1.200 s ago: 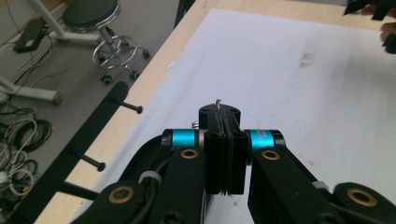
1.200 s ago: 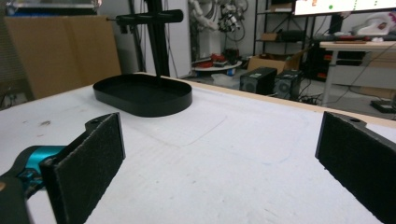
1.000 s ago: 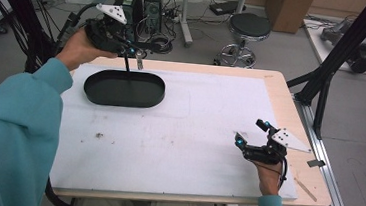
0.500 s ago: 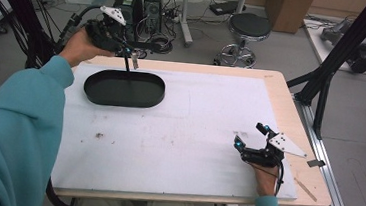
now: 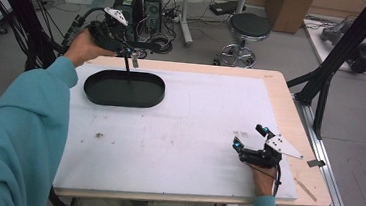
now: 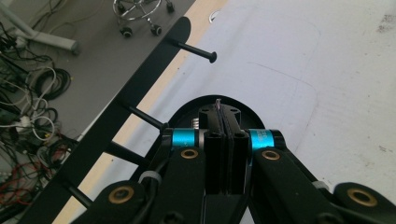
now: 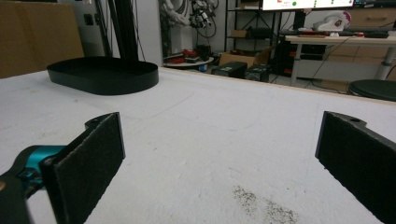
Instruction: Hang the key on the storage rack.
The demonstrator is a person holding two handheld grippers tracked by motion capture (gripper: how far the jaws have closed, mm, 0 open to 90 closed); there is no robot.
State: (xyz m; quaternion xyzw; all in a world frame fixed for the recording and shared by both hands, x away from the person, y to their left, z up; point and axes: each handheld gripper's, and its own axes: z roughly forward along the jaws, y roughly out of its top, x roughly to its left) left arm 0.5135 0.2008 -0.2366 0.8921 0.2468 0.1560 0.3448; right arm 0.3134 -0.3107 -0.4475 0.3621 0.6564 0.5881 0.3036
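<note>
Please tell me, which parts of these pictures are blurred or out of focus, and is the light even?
High view: even, soft light, all fairly sharp. Left gripper view: the shut left claw near the lens is sharp, the black tray beneath it dark. Right gripper view: the near pads are slightly blurred, the white table bright without glare.

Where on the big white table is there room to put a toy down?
Lots of room: the wide white mat lies bare between the black oval tray at the far left and the right gripper near the front right. The far right stretch is free too. It is crowded only at the tray, where the left gripper hovers.
</note>
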